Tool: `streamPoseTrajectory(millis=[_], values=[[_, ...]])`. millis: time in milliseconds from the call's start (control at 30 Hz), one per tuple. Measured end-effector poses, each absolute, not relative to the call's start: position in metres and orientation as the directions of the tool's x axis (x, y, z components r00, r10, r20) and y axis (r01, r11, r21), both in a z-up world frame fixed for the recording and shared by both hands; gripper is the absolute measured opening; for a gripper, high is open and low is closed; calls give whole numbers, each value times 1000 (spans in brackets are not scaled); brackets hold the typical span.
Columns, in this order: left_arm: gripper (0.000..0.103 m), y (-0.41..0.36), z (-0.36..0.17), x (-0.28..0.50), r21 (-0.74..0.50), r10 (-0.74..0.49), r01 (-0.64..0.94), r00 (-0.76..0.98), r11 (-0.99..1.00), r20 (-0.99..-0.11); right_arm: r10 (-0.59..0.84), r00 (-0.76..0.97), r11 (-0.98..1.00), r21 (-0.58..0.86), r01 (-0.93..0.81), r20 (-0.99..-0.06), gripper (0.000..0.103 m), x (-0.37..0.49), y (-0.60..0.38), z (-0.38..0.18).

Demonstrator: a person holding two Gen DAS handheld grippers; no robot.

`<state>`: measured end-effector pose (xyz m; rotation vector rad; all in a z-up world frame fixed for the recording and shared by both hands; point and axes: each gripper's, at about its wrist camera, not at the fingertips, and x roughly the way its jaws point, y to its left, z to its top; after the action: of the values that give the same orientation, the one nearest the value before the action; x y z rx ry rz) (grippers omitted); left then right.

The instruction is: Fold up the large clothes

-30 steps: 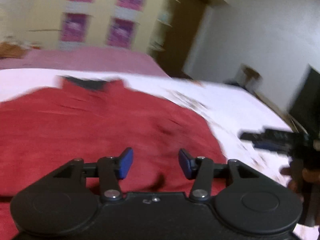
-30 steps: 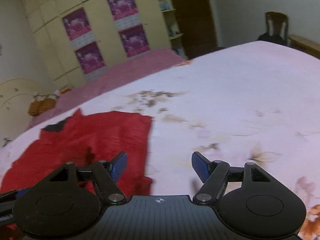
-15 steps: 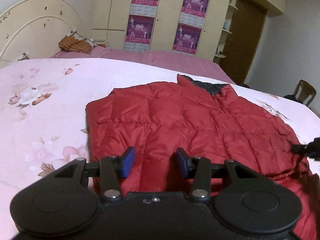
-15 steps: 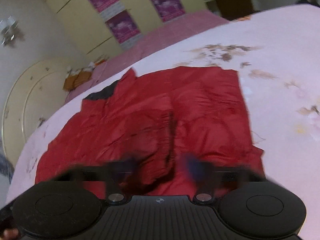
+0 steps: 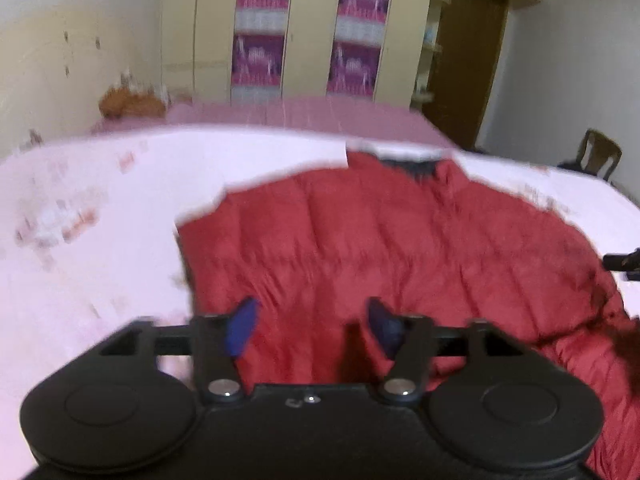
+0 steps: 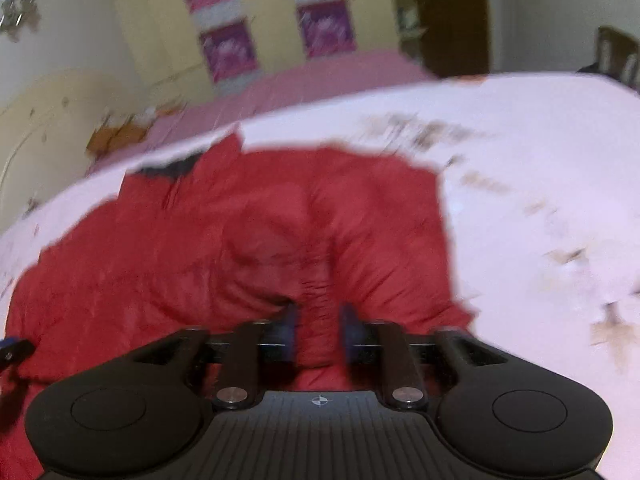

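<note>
A red quilted puffer jacket [image 5: 384,240] with a dark collar lies spread on the pink floral bed [image 5: 100,240]. My left gripper [image 5: 314,326] is open and empty, just above the jacket's near left hem. In the right wrist view the jacket [image 6: 200,248] is bunched up in front of my right gripper [image 6: 318,332], whose blue pads are closed on a pinched fold of its near edge. The tip of the right gripper shows at the right edge of the left wrist view [image 5: 622,260].
A cream wardrobe with purple posters [image 5: 304,32] stands behind the bed, with a brown door [image 5: 468,64] to its right. A wooden chair [image 5: 600,156] stands at the far right. A brown basket [image 5: 128,102] sits near the headboard. Floral sheet [image 6: 540,200] lies right of the jacket.
My right gripper has closed on the jacket's near edge, and the fabric has bunched up there. My left gripper has opened wider and shifted slightly toward the jacket's left side.
</note>
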<state>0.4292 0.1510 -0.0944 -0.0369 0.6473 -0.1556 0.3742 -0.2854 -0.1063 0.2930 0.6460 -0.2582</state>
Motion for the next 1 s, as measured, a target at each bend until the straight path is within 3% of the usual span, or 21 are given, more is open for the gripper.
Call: streamPoseTrajectory(millis=[100,133,167,200,400,533,633,733,833,1000], values=[[67,153,-89,451,-86,-175,153,792,984,-585,-133,816,938,193,287,-563,81,378,-285,-93],[66,150,-90,460,-86,-184,165,792,983,-582,-109,821,943,204,264,-561,73,385,-281,-92],[65,146,-91,468,-83,-194,179,794,980,-576,-74,822,950,210,230,-565,51,396,-275,-92],[65,140,-93,478,-80,-202,191,789,978,-581,-45,820,957,212,200,-571,44,406,-266,-93],[65,98,-104,502,-104,-288,283,750,953,-596,124,816,982,190,-18,-564,44,461,-181,-103],[67,104,-121,514,-69,-232,242,750,968,-619,144,785,988,132,-79,-603,44,482,-150,-124],[67,137,-132,516,-57,-180,187,750,981,-637,38,795,999,54,-6,-605,44,480,-169,-133],[68,157,-139,515,-90,-204,192,742,977,-639,-135,783,981,28,191,-607,44,470,-220,-141],[69,153,-139,516,-75,-197,194,744,978,-638,-109,768,969,105,224,-631,44,468,-251,-152],[69,153,-113,491,-60,-181,182,778,981,-602,-139,764,969,74,237,-630,44,463,-244,-137]])
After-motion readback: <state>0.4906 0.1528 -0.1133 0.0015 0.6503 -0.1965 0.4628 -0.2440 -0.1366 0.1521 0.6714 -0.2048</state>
